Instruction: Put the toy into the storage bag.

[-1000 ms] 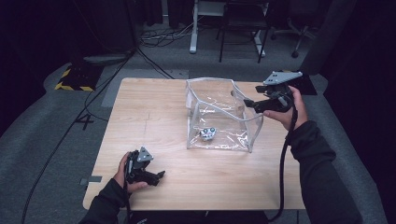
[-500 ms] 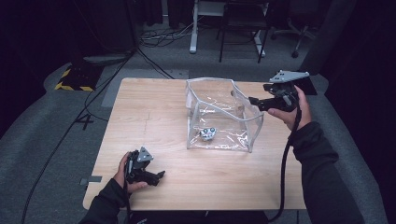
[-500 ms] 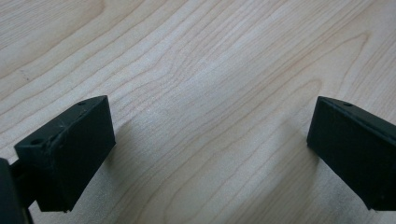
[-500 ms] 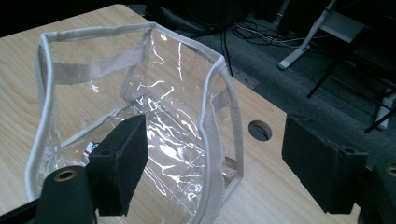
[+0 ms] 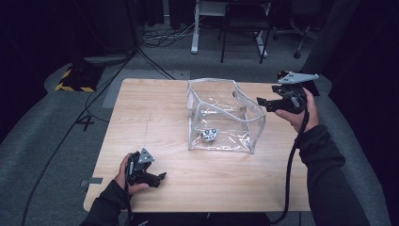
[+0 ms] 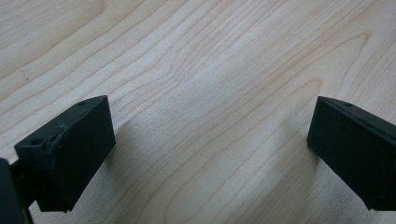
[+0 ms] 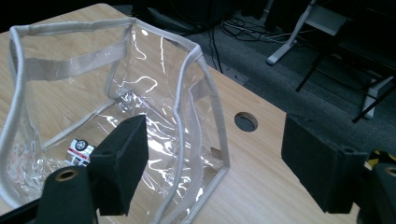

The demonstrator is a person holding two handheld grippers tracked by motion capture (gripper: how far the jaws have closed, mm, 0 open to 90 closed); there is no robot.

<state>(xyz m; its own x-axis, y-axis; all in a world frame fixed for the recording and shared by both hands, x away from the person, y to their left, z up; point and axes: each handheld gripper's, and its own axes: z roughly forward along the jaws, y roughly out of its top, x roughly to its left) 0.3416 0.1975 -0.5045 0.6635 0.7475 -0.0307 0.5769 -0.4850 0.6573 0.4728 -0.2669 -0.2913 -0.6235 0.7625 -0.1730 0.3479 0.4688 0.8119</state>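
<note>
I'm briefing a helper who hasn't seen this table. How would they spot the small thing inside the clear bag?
On the wooden table stands an open clear plastic bag with pale trim. On its floor, toward the front left corner, lies a small toy car, white with black wheels. It is the sole item inside the bag.

A toy car (image 5: 208,134) lies inside the bag (image 5: 225,115) at frame centre, on the counter (image 5: 141,113); chairs (image 5: 244,19) stand behind

No text, label or number is legible — anywhere — here
</note>
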